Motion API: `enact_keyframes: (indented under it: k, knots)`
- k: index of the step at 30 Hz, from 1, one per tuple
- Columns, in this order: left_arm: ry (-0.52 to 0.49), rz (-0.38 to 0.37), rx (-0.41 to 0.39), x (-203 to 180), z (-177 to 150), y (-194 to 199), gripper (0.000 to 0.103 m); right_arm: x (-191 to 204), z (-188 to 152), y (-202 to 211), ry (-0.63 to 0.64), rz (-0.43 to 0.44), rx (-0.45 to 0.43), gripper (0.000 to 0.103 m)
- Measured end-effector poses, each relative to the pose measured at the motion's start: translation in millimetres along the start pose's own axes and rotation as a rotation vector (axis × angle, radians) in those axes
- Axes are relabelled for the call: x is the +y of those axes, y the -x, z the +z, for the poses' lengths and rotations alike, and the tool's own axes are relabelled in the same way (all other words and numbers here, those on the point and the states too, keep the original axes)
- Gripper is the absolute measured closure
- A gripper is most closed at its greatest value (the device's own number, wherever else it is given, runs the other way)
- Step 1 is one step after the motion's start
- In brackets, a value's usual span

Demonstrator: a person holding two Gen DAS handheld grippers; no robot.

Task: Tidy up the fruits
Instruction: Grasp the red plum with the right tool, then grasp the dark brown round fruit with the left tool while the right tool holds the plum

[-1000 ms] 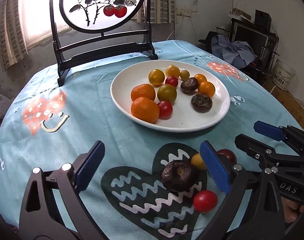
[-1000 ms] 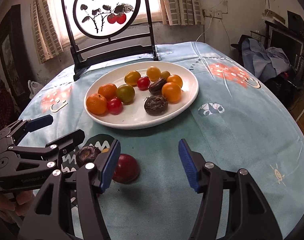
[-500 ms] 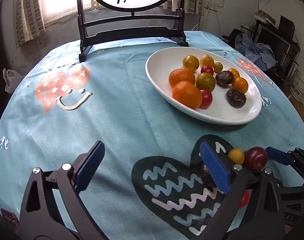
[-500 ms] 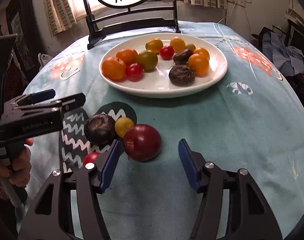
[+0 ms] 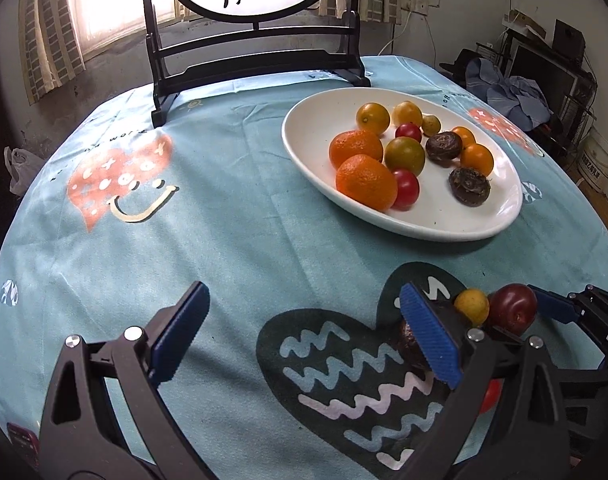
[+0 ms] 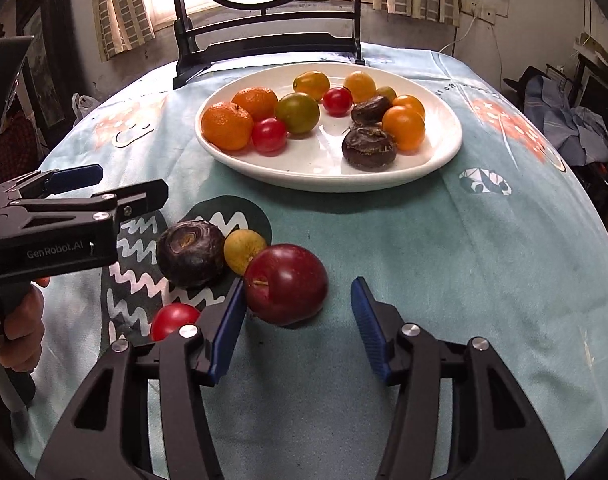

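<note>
R gripper (image 6: 293, 324) low over plum (image 6: 285, 283) on counter, short of plate (image 6: 444, 160); jaws spread, just been closing, plum between, right pad clear. L gripper (image 5: 304, 336) spread, empty, standing by.

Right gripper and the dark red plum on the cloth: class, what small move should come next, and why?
Probably close the right gripper on the plum. Its jaws have just been closing and the plum sits between them: the left pad looks at or nearly at its skin, the right pad still stands off. The plum lies on the cloth short of the plate, where most fruit already sits.
</note>
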State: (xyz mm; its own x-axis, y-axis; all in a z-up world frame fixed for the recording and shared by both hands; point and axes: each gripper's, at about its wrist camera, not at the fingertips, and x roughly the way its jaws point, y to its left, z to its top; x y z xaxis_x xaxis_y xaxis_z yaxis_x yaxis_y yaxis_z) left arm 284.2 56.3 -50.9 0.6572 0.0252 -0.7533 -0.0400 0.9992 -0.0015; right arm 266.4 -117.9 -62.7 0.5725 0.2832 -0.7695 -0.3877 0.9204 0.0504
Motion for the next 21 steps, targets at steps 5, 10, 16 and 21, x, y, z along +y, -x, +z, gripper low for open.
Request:
enact_keyframes:
  k: [5, 10, 16, 21]
  knots:
    - [-0.010, 0.000, 0.000, -2, 0, 0, 0.005, -12, 1, 3, -0.060, 0.077, -0.005, 0.064]
    - [-0.014, -0.039, 0.028, -3, -1, -2, 0.006, -41, 4, 23, -0.221, 0.138, -0.095, 0.064]
    - [-0.059, -0.151, 0.071, -21, -6, -4, 0.025, -55, 4, 23, -0.290, 0.095, -0.095, 0.064]
    - [-0.107, -0.185, 0.047, -36, -10, 1, 0.037, -60, 3, 24, -0.299, 0.102, -0.080, 0.064]
